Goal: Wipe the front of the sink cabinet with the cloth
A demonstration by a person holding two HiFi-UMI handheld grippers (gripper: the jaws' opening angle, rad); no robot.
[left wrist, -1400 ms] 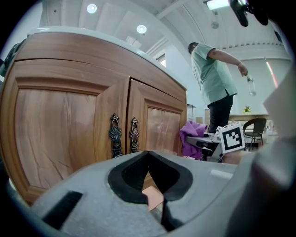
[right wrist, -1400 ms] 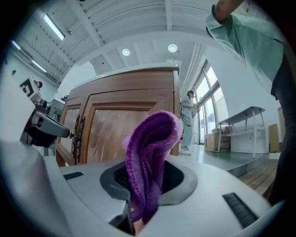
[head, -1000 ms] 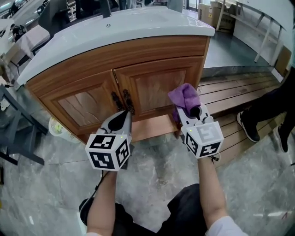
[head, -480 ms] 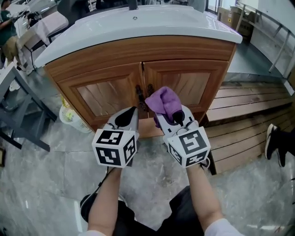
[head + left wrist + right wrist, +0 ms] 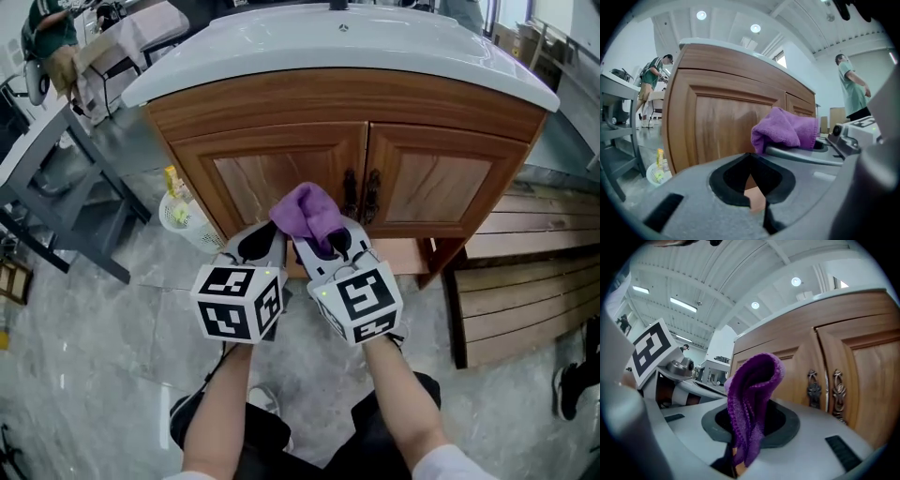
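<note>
The right gripper [image 5: 328,249] is closed on the purple cloth [image 5: 307,212]. The cloth is pinched by its lower part between the jaws and stands up above them in a folded bunch. The left gripper [image 5: 260,246] is held just beside it, on its left side. Its jaws are brought together and nothing is held between them.

The cloth is found right in front of the sink cabinet [image 5: 281,112], before the left door [image 5: 272,173]; whether the wood is touched cannot be told. The right door [image 5: 441,183] is seen further to the right. Two dark handles [image 5: 349,194] are fixed at the middle seam, just right of the cloth. Above the grippers, the front edge is overhung by the white sink top [image 5: 281,52].

To the left of the left gripper, one small white basket [image 5: 180,216] is placed near the cabinet corner, and a grey table frame [image 5: 66,197] further out. To the right of the right gripper, wooden planks [image 5: 525,291] are laid on the floor [image 5: 94,375]. Behind the grippers, open floor is seen.
</note>
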